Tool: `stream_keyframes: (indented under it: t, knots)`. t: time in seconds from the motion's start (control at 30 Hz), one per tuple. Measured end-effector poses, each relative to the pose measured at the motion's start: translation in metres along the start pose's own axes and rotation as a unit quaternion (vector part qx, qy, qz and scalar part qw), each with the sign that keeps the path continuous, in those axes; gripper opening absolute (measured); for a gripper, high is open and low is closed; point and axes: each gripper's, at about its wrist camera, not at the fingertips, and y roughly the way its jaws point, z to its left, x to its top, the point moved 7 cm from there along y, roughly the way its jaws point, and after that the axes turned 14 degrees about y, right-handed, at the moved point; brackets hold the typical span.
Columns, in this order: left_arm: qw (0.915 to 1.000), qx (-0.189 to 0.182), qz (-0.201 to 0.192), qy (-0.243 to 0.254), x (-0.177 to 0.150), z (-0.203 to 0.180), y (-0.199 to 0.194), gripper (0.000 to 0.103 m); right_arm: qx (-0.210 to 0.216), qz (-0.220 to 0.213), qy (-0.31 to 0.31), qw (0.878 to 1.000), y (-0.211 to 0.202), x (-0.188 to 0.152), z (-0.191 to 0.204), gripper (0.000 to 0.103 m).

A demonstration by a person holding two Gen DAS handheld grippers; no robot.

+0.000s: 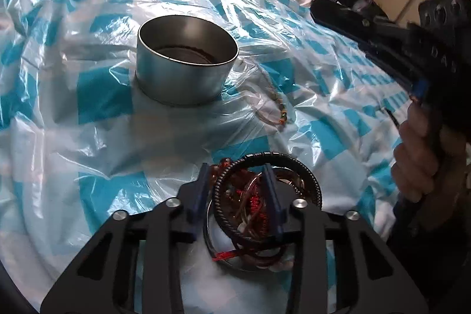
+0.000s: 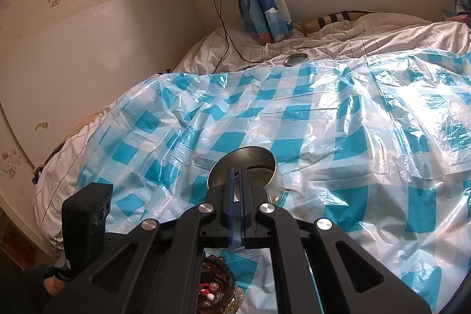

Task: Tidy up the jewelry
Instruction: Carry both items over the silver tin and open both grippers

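A round metal tin (image 1: 187, 64) stands open on the blue-and-white checked plastic sheet (image 1: 88, 137); it also shows in the right wrist view (image 2: 244, 167). My left gripper (image 1: 237, 175) is open, its fingers on either side of a pile of bracelets (image 1: 253, 202) heaped on a shallow metal lid: a black beaded ring, red cords, brown beads. A thin beaded bracelet (image 1: 276, 114) lies loose on the sheet right of the tin. My right gripper (image 2: 236, 175) is shut and empty, held above the sheet and pointing at the tin. The jewelry pile shows below it (image 2: 216, 284).
The sheet covers a bed with a white quilt (image 2: 353, 37). A small metal lid (image 2: 295, 59) lies at the sheet's far edge. A black cable (image 2: 226, 34) runs down the wall. The right gripper body and hand (image 1: 421, 78) fill the right side of the left view.
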Motion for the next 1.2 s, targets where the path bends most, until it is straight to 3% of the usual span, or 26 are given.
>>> stream_keyframes:
  t: [0.07, 0.17, 0.27, 0.3, 0.33, 0.4, 0.6, 0.67, 0.7, 0.73, 0.87, 1.07, 1.13, 1.2]
  knots:
    - [0.9999, -0.008, -0.003, -0.007, 0.001, 0.001, -0.001, 0.01, 0.0, 0.0, -0.003, 1.0, 0.0, 0.0, 0.001, 0.004]
    - [0.9999, -0.008, -0.005, -0.005, 0.002, -0.001, -0.003, 0.009, -0.013, 0.006, -0.008, 1.0, 0.002, -0.001, 0.0, 0.004]
    - [0.9997, -0.015, -0.016, -0.008, 0.005, 0.002, -0.009, 0.008, -0.058, 0.03, -0.012, 0.998, 0.009, -0.007, -0.014, 0.006]
    - [0.9994, -0.022, -0.022, -0.012, 0.005, 0.003, -0.013, 0.008, -0.079, 0.045, -0.013, 0.996, 0.014, -0.01, -0.022, 0.019]
    - [0.9985, -0.036, -0.033, -0.023, 0.007, 0.006, -0.018, 0.008, -0.088, 0.064, -0.006, 0.994, 0.02, -0.016, -0.029, 0.041]
    - [0.9974, -0.041, -0.049, -0.033, 0.01, 0.01, -0.027, 0.008, -0.105, 0.086, 0.006, 0.991, 0.03, -0.026, -0.04, 0.05]
    - [0.9926, -0.045, -0.098, -0.056, 0.022, 0.027, -0.052, 0.009, -0.195, 0.125, -0.041, 0.972, 0.059, -0.05, -0.062, 0.048]
    - [0.9903, -0.048, -0.111, -0.069, 0.029, 0.034, -0.057, 0.009, -0.199, 0.138, -0.044, 0.969, 0.064, -0.057, -0.066, 0.034]
    - [0.9897, -0.045, -0.115, -0.074, 0.033, 0.037, -0.059, 0.009, -0.204, 0.142, -0.052, 0.967, 0.066, -0.059, -0.066, 0.014]
    - [0.9896, -0.041, -0.117, -0.073, 0.036, 0.039, -0.059, 0.009, -0.209, 0.142, -0.058, 0.966, 0.065, -0.06, -0.067, 0.008]
    - [0.9887, -0.032, -0.128, -0.072, 0.054, 0.04, -0.057, 0.009, -0.186, 0.123, -0.028, 0.974, 0.054, -0.049, -0.067, 0.007]
    - [0.9858, 0.01, -0.146, -0.082, 0.086, 0.057, -0.05, 0.009, -0.145, 0.05, 0.017, 0.988, 0.026, -0.014, -0.065, 0.007]
    - [0.9868, 0.04, -0.136, -0.078, 0.094, 0.066, -0.04, 0.009, -0.141, 0.027, 0.016, 0.99, 0.021, -0.005, -0.06, 0.007]
    - [0.9893, 0.077, -0.103, -0.07, 0.098, 0.075, -0.022, 0.009, -0.123, 0.001, 0.014, 0.992, 0.013, 0.004, -0.053, 0.007]
